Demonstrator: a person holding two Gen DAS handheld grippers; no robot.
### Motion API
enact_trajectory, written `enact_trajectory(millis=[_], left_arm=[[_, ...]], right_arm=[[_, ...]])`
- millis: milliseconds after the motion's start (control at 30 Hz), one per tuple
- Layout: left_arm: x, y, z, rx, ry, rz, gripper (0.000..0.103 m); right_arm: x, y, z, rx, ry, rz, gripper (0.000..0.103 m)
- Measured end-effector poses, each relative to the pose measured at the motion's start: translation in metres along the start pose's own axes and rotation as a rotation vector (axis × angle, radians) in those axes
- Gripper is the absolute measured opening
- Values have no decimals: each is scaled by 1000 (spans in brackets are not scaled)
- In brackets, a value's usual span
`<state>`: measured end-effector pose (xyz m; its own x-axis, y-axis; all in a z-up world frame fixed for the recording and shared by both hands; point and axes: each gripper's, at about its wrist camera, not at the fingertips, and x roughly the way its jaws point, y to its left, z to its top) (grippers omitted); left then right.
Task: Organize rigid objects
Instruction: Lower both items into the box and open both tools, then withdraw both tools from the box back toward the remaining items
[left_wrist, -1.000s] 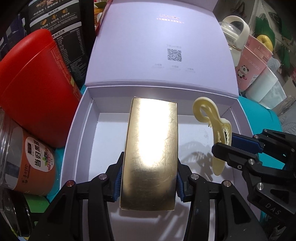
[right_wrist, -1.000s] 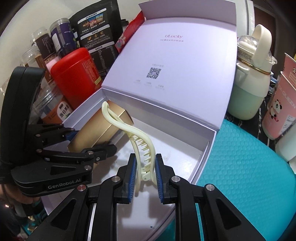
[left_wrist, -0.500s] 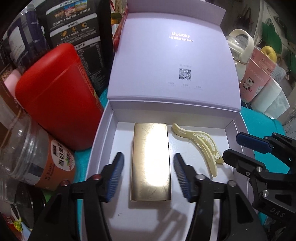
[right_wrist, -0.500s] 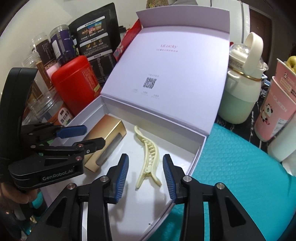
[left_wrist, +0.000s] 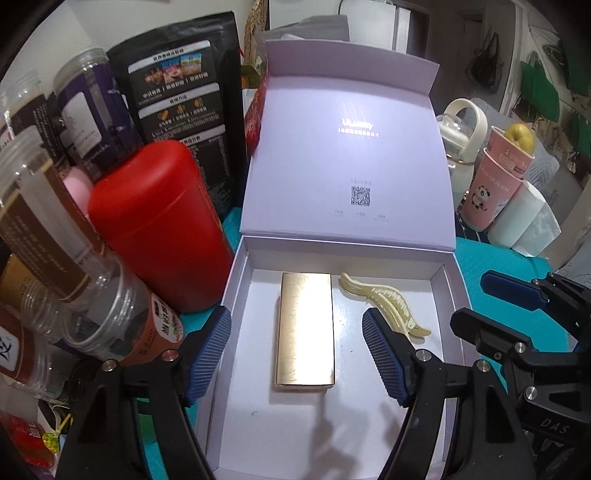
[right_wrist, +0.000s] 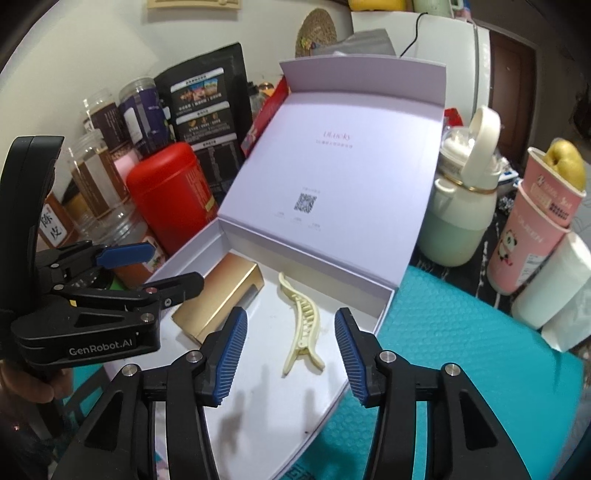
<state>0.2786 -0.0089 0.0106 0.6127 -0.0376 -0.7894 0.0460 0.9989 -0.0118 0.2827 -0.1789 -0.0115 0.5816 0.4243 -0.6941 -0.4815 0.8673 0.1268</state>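
Gold box (left_wrist: 304, 330) and hair clip (left_wrist: 384, 301) lie in our lavender box (left_wrist: 236, 280); both grippers, left gripper (left_wrist: 295, 354) and right gripper (right_wrist: 290, 354), are opening, empty; dipping could nudge them.

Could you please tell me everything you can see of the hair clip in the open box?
The hair clip is pale cream, plastic by its look, long and curved, with a row of teeth along one jaw and a forked tail. It lies flat on the white floor of the box, beside the gold case without touching it. The opening right gripper hangs above it; no pad touches it.
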Motion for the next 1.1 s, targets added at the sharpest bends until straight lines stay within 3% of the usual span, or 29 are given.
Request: enact_trajectory(millis=[100, 300, 367, 467, 567, 900, 967, 1100], left_arm=[[-10, -3, -1, 1, -15, 2, 81], [-39, 2, -5, -3, -60, 6, 82], [-48, 4, -5, -6, -72, 10, 82], [-62, 6, -7, -8, -93, 14, 85], [-77, 8, -10, -13, -120, 16, 99], [-125, 10, -27, -6, -192, 29, 100], [-134, 9, -33, -1, -203, 28, 100], [-151, 9, -46, 5, -216, 20, 100]], right_arm=[[-12, 3, 2, -5, -18, -6, 54], [-39, 13, 2, -30, -54, -38, 57], [-48, 16, 1, -34, -68, -46, 68], [-63, 20, -1, -32, -99, -35, 72], [-75, 24, -2, -33, -114, -42, 72], [-113, 48, -13, -50, -155, -62, 72], [-123, 54, -16, -53, -169, -63, 79], [-140, 66, -25, -60, -198, -57, 80]])
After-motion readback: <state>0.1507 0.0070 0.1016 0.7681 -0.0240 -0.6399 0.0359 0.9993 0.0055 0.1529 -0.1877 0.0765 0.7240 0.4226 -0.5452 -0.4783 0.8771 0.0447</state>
